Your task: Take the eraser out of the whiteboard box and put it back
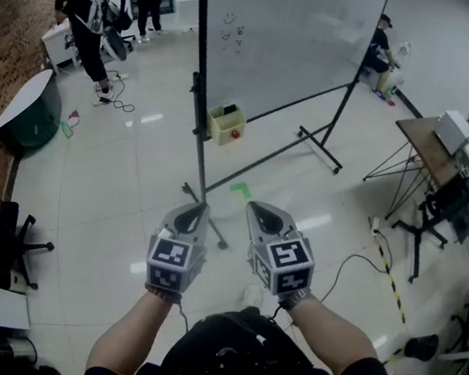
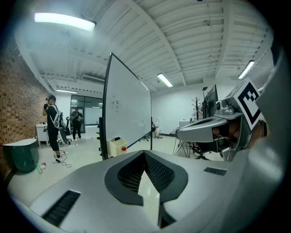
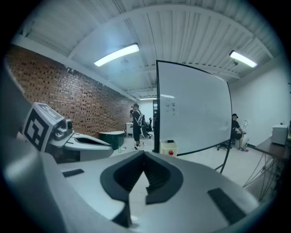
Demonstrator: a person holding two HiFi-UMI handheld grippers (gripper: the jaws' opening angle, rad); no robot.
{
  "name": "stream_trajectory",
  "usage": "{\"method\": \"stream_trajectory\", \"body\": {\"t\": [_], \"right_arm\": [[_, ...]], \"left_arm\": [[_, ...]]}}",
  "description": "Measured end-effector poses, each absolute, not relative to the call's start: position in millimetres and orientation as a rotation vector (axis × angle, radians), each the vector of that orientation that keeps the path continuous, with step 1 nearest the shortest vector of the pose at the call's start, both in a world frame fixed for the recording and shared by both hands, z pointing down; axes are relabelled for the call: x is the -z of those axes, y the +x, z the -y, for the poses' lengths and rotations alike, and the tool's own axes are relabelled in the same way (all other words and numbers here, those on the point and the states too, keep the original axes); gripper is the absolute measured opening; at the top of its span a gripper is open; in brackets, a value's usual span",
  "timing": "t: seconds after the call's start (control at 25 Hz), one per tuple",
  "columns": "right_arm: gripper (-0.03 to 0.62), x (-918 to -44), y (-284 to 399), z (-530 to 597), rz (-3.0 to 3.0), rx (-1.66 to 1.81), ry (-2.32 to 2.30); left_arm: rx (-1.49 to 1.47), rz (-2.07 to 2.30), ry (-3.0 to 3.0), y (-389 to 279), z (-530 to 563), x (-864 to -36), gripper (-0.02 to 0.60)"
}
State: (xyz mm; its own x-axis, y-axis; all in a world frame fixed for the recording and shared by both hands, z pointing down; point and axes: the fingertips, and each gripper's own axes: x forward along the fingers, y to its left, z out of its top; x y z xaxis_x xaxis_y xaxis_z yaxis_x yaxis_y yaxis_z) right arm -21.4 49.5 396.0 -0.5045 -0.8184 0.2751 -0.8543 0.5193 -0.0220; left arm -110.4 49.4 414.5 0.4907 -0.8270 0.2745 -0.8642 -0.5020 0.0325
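Observation:
A pale yellow whiteboard box [image 1: 224, 125] hangs low on the left post of a wheeled whiteboard [image 1: 287, 36], a few steps ahead of me. A dark eraser [image 1: 229, 110] pokes out of its top and a red knob [image 1: 235, 133] sits on its front. The box [image 2: 117, 146] also shows small in the left gripper view, and in the right gripper view [image 3: 169, 148]. My left gripper [image 1: 190, 216] and right gripper [image 1: 266, 217] are held side by side in front of my body, both shut and empty, pointing toward the board and far short of the box.
The whiteboard's stand legs [image 1: 213, 222] spread over the glossy floor just ahead. A green tape mark [image 1: 240, 189] lies near them. A folding table [image 1: 430, 145], chairs and a floor cable [image 1: 352, 265] stand at the right. People [image 1: 88, 29] and a dark green tub [image 1: 28, 110] are at the left.

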Motion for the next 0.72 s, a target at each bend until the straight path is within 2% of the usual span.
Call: {"method": "stream_trajectory", "body": {"t": [0.28,0.72], "right_arm": [[0.031,-408,-2,2,2.551,-0.263,1.378],[0.094,-413,28,94,2.633,-0.293,1.198]], "left_arm": [[-0.369,1.503,2.535,-91,-1,-423,0.000],[-0.408,1.646,2.423,-58,80,-429,0.000]]}}
